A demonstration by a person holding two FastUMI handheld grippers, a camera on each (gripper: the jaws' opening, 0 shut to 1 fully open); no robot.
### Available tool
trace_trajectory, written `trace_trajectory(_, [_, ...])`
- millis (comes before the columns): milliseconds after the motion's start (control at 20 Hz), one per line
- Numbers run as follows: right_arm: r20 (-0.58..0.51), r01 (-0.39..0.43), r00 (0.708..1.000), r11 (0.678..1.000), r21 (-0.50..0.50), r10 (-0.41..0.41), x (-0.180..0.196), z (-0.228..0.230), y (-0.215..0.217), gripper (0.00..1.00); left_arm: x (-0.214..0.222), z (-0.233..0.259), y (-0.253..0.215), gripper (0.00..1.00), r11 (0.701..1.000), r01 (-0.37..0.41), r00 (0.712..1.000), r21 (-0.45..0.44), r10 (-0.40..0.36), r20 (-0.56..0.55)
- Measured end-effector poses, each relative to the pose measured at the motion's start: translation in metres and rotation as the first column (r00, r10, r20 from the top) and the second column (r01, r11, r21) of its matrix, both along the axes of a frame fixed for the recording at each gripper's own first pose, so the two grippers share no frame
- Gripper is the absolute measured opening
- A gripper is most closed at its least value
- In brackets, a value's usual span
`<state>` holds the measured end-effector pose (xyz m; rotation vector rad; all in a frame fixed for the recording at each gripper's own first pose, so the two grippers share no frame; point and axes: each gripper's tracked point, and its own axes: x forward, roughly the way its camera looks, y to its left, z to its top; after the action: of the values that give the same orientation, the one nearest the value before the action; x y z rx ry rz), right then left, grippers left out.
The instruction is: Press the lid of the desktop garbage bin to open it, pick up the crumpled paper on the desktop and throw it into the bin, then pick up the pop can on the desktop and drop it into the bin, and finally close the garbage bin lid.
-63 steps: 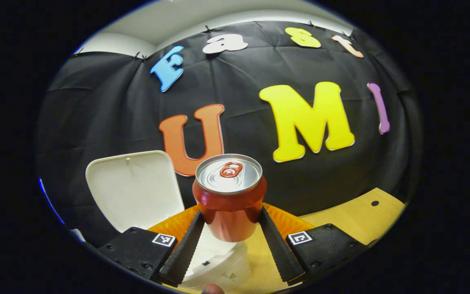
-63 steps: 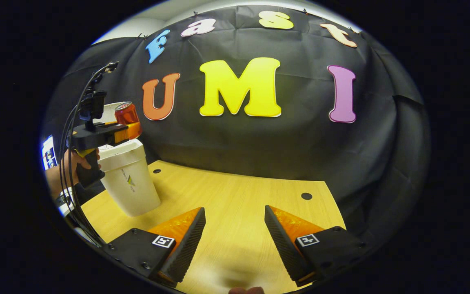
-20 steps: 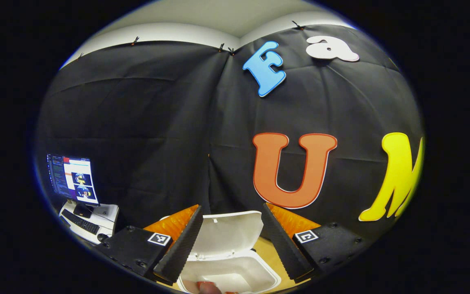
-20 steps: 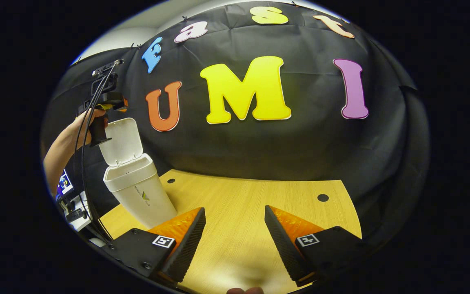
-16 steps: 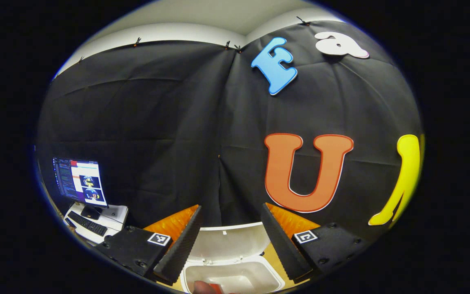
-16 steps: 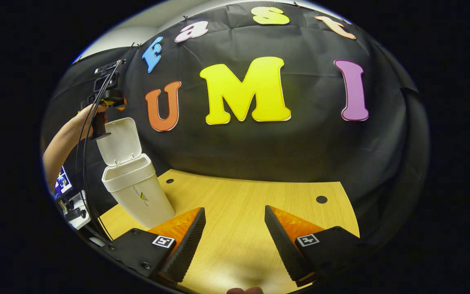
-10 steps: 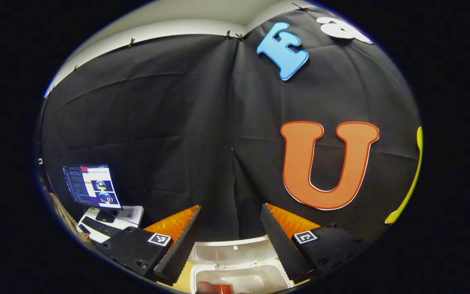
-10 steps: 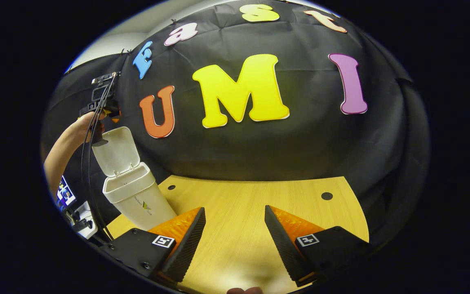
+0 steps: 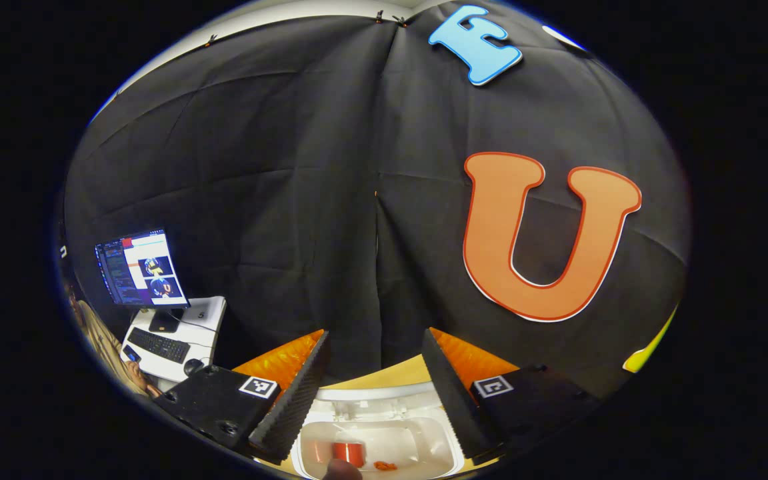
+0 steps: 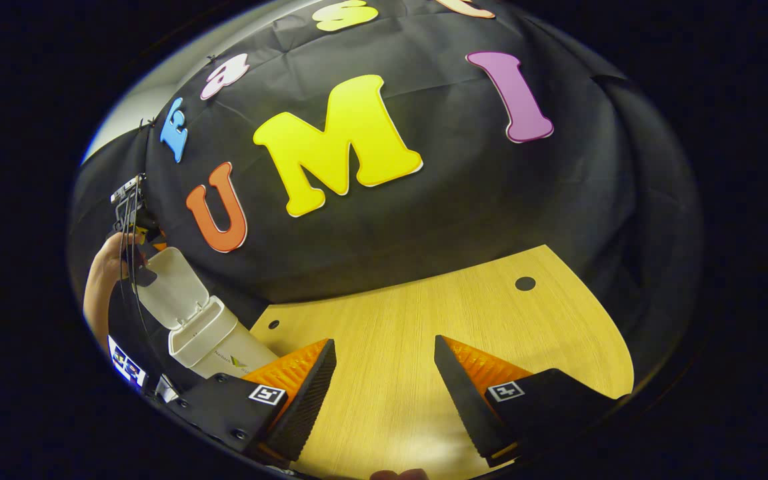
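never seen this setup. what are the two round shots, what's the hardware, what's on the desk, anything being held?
No robot arm here: a person holds a two-finger gripper in each hand, and each gripper carries a fisheye camera that looks forward along its own fingers.

Left gripper view: the left gripper is open and holds nothing. It hangs above the open white garbage bin, looking down into it. A red pop can lies inside. A monitor and a keyboard stand off to the side.

Right gripper view: the right gripper is open too, above the bare wooden desk. Farther off at the left stands the same bin, its lid tilted up, with the person's hand holding the other gripper just above it.

The lid is not yet closed.
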<state>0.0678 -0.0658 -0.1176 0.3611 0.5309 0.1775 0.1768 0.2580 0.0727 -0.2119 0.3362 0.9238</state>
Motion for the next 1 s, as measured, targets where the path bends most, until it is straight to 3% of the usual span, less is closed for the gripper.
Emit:
trace_trajectory(350, [0.02, -0.082, 0.996, 0.997, -0.001, 0.082, -0.007, 0.003, 0.008, 0.94, -0.022, -0.021, -0.053, 0.9, 0.999, 0.019, 1.0, -0.039, -0.018, 0.013])
trace_trajectory(600, [0.05, -0.167, 0.984, 0.982, -0.083, 0.172, -0.018, 0.005, 0.0, 0.94, -0.041, -0.043, -0.087, 0.9, 0.999, 0.039, 0.999, -0.021, -0.039, -0.007])
trace_trajectory(1000, [0.031, -0.192, 0.98, 0.972, -0.139, 0.198, -0.029, -0.003, -0.018, 0.94, -0.055, -0.088, -0.113, 0.94, 0.997, 0.067, 0.998, -0.029, -0.067, -0.008])
